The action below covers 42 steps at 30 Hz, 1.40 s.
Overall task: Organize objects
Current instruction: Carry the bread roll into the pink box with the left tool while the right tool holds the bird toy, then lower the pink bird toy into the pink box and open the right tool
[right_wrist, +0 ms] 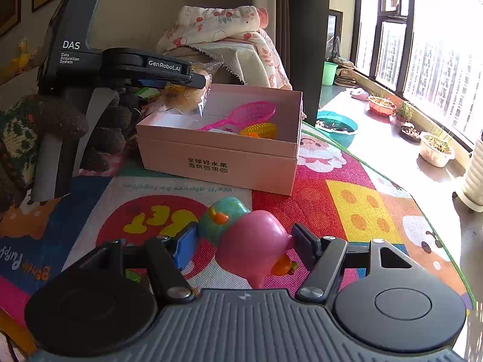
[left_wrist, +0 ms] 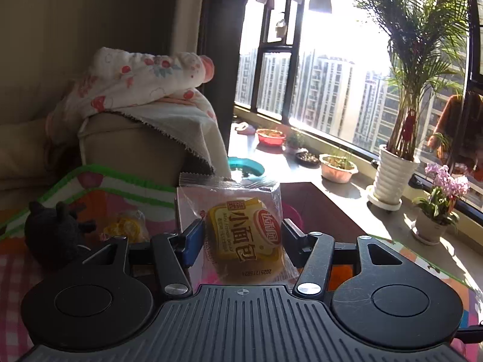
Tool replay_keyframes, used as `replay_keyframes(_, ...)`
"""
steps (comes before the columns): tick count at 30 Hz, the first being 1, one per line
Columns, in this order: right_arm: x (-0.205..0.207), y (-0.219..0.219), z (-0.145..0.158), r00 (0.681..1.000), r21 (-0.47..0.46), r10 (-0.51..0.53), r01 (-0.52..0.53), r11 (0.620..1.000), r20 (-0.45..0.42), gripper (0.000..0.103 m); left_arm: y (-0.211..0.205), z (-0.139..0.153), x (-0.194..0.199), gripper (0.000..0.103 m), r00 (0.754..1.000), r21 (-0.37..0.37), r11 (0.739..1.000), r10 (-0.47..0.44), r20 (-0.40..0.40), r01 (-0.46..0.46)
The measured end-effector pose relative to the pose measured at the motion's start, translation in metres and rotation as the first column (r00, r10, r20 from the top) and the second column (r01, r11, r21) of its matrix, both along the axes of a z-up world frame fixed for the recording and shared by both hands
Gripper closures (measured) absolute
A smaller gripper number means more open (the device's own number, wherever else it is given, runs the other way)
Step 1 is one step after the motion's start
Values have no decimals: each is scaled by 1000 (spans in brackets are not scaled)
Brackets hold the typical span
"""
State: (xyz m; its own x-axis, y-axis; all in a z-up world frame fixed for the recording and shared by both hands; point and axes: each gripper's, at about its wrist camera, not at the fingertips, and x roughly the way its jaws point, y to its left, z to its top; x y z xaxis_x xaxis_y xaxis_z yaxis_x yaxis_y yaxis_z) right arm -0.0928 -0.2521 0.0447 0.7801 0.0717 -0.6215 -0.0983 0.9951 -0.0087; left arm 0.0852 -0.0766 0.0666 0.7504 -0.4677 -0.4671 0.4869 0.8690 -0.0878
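Observation:
My left gripper (left_wrist: 240, 236) is shut on a packet of small bread (left_wrist: 244, 235) in clear wrap with a yellow label. In the right wrist view the left gripper (right_wrist: 199, 83) holds that packet (right_wrist: 184, 93) over the left end of an open pink box (right_wrist: 217, 154). The box holds a pink toy racket (right_wrist: 241, 114) and a yellow toy corn (right_wrist: 261, 129). My right gripper (right_wrist: 244, 246) has its jaws around a pink toy duck (right_wrist: 253, 247) on the play mat; a teal toy duck (right_wrist: 222, 217) lies just behind it.
A colourful play mat (right_wrist: 359, 208) covers the floor. A black plush toy (left_wrist: 51, 232) and another wrapped snack (left_wrist: 125, 226) lie left of the box. A sofa arm with a floral blanket (right_wrist: 223, 33) stands behind it. Several plant pots (right_wrist: 436, 149) and a teal basin (right_wrist: 338, 128) line the windowsill at right.

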Motion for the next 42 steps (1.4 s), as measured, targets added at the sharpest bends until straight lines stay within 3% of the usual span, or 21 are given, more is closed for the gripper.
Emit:
replay_keyframes(3, -1, 3, -2, 1000, -15, 8, -8, 1000, -1, 36, -17, -14, 3, 42, 996, 168, 982, -71, -60, 81)
replay_keyframes(5, -1, 1, -3, 1000, -11, 1, -1, 1000, -6, 36, -15, -20, -4, 44, 997, 198, 977, -69, -44, 76)
replay_keyframes(11, 2, 0, -7, 1000, -14, -13, 12, 1000, -26, 36, 22, -3, -21, 44, 1000, 36, 999, 14, -3, -14)
replay_keyframes(16, 2, -1, 8, 999, -27, -17, 18, 999, 28, 36, 68, 2, -58, 44, 997, -92, 993, 71, -1, -71)
replay_keyframes(21, 29, 4, 52, 991, -52, 32, -26, 998, 127, 36, 104, -13, -90, 45, 993, -87, 990, 107, -41, -111)
replay_keyframes(27, 122, 30, 113, 973, -51, 77, -67, 996, 216, 36, 119, -26, -102, 46, 992, -82, 992, 91, -91, -99)
replay_keyframes(30, 172, 51, 119, 973, -101, 88, -68, 993, 211, 17, 123, -32, -101, 46, 990, -70, 992, 96, -102, -103)
replay_keyframes(33, 199, 59, 113, 984, -103, 58, -41, 994, 171, 17, 131, -38, -102, 46, 987, -57, 991, 114, -112, -121)
replay_keyframes(37, 177, 49, 104, 984, -55, 66, -58, 997, 165, 15, 138, -45, -95, 46, 982, -85, 987, 119, -149, -133)
replay_keyframes(42, 112, 42, 78, 975, -140, 109, -83, 987, 192, 7, 132, -44, -75, 46, 980, -127, 985, 98, -175, -121)
